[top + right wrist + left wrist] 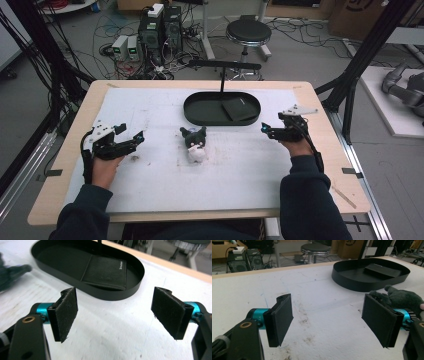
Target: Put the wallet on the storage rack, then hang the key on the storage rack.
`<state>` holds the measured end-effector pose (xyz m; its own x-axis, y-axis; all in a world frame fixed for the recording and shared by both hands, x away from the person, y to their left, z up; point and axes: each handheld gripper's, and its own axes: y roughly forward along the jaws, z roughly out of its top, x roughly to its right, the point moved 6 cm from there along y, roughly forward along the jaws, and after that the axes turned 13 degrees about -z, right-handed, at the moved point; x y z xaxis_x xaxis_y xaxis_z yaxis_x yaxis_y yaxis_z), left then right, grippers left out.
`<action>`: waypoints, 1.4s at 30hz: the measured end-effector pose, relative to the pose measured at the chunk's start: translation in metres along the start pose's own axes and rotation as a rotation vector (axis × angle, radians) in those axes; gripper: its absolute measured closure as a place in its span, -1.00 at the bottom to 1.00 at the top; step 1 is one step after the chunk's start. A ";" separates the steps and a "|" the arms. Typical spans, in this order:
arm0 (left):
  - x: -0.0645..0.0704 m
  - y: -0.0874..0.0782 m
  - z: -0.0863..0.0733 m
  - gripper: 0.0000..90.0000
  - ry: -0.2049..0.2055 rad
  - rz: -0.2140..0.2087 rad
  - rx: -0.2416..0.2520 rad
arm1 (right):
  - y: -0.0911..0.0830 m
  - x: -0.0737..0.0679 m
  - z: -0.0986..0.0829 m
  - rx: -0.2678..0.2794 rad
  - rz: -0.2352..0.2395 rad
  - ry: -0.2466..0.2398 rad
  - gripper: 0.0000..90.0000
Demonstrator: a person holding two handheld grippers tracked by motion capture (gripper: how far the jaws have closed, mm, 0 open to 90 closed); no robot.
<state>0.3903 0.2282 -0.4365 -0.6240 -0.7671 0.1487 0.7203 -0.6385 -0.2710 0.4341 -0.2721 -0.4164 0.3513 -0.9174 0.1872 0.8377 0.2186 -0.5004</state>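
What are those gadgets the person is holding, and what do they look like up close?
Each hand holds a black two-jaw tool. The left gripper and right gripper have flat rectangular black pads on turquoise metal stubs. Pale angular plates sit on top, black cables trail back, and the sleeves are dark.

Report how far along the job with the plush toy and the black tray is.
Nothing looks done: the plush toy lies on the white mat, outside the black tray, which holds a dark wallet. Nothing is in hand: left gripper and right gripper are open. Grasping and moving the toy is probably left.
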 end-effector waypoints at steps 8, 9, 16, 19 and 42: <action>0.001 0.002 0.001 -0.46 -0.002 -0.001 0.002 | -0.007 0.003 -0.016 -0.003 -0.025 -0.011 -0.52; 0.001 0.002 0.001 -0.46 -0.004 -0.003 0.002 | -0.008 0.003 -0.015 0.001 -0.028 -0.009 -0.52; 0.004 0.002 0.003 -0.46 0.000 -0.015 0.005 | -0.012 0.007 -0.017 0.006 -0.048 0.000 -0.52; 0.005 0.003 0.003 -0.46 0.002 -0.018 -0.001 | -0.010 0.006 -0.016 0.007 -0.050 0.004 -0.52; 0.073 0.047 0.010 -0.29 -0.053 -0.201 -0.090 | -0.013 0.004 -0.019 0.017 -0.047 0.003 -0.52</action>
<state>0.3810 0.1416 -0.4289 -0.7339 -0.6286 0.2574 0.5518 -0.7727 -0.3139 0.4171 -0.2852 -0.4253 0.3102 -0.9278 0.2075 0.8603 0.1811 -0.4765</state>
